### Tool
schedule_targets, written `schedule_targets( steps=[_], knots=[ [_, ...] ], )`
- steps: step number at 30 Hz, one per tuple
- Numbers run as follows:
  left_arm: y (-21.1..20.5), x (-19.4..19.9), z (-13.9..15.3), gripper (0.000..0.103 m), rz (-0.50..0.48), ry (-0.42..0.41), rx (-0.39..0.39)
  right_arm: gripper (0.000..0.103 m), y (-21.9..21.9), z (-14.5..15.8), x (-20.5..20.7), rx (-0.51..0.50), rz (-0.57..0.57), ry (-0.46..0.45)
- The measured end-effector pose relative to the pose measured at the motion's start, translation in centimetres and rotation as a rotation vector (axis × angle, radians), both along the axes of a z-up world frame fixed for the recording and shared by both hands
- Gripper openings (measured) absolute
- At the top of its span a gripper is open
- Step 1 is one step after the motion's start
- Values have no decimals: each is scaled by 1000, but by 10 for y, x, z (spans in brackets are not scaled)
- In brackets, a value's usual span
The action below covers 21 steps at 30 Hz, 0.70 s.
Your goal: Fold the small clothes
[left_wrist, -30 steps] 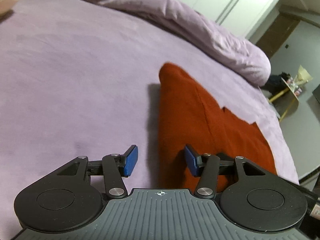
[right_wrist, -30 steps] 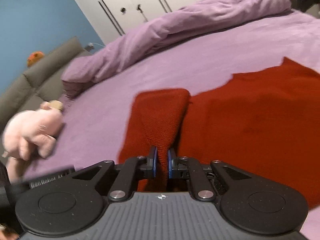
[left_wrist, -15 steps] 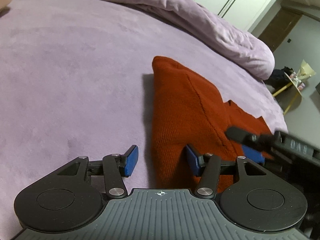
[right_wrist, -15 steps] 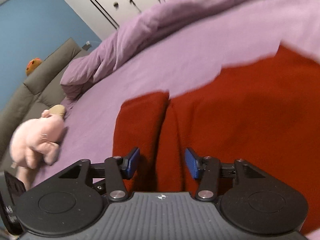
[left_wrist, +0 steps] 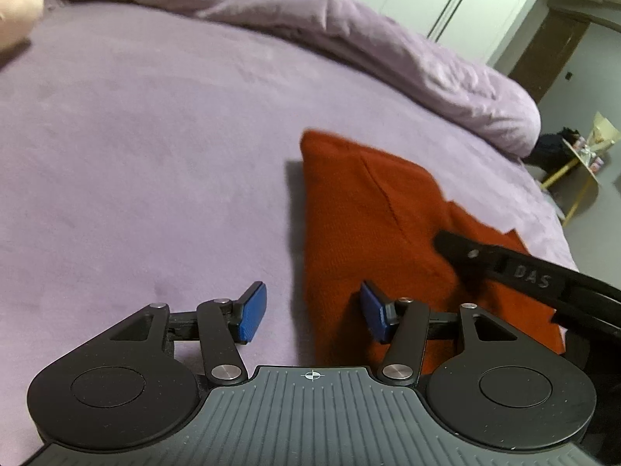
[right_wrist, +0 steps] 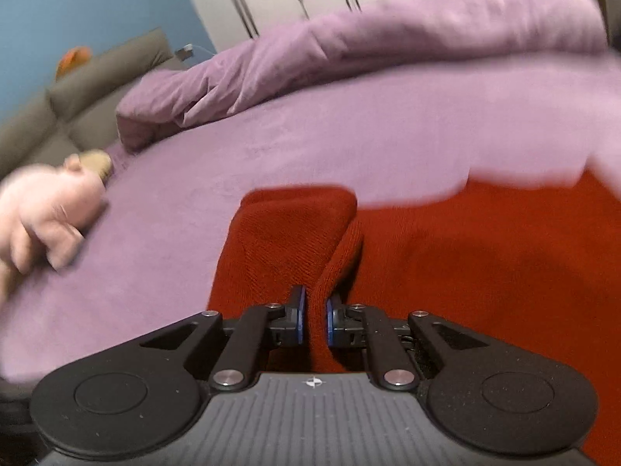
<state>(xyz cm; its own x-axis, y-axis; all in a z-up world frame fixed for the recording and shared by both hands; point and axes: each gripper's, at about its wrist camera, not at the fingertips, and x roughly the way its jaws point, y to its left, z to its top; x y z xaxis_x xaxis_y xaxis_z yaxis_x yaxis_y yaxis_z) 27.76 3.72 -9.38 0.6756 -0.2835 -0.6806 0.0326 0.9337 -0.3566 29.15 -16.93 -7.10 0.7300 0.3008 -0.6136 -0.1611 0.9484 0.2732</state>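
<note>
My right gripper (right_wrist: 313, 320) has just been closing and is now clamped on a raised ridge of the red knit garment (right_wrist: 465, 272), cloth pinched between both pads. My left gripper (left_wrist: 306, 312) is released, nothing gripped; its one pad sits over bare bed, the other at the garment's near edge, and whether that pad touches the cloth I can't tell. The garment lies on the purple bed (left_wrist: 136, 155), with one narrow part folded over or bunched along its side and the wider body spread flat beside it. Progress, my read: early to mid. One side looks turned in, the rest is open, no compact fold yet, so the remaining folds and a final flatten are left. View differences: the left wrist shows the right gripper's black arm reaching in over the garment from the side, plus a doorway and a small yellow stand off the bed's far corner. The right wrist shows the actual pinch, the garment's wide flat part, a pink plush toy (right_wrist: 42, 217) on the bed well apart from the cloth, and a grey sofa against a blue wall. Rolled duvet (left_wrist: 349, 31) runs along the bed's far side in both.
</note>
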Motion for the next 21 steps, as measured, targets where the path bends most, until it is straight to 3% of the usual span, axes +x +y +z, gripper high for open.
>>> schedule_targets(
  steps=[4,9,15,21],
  knots=[
    [-4,-15,13,59,-19,-28,-7,8,-2,25,-20,-90,-23,-107],
    [-23,-30,16,58,-106,-26,1,8,-28,37,-33,-123,-75,-137],
    [-57,-45,-1,59,-217,1,56,8,-62,18,-35,-160,-143,-79],
    [-69,-34,-7,61,-231,28,78,4,-103,-36,-27,-183,-259,68]
  ],
)
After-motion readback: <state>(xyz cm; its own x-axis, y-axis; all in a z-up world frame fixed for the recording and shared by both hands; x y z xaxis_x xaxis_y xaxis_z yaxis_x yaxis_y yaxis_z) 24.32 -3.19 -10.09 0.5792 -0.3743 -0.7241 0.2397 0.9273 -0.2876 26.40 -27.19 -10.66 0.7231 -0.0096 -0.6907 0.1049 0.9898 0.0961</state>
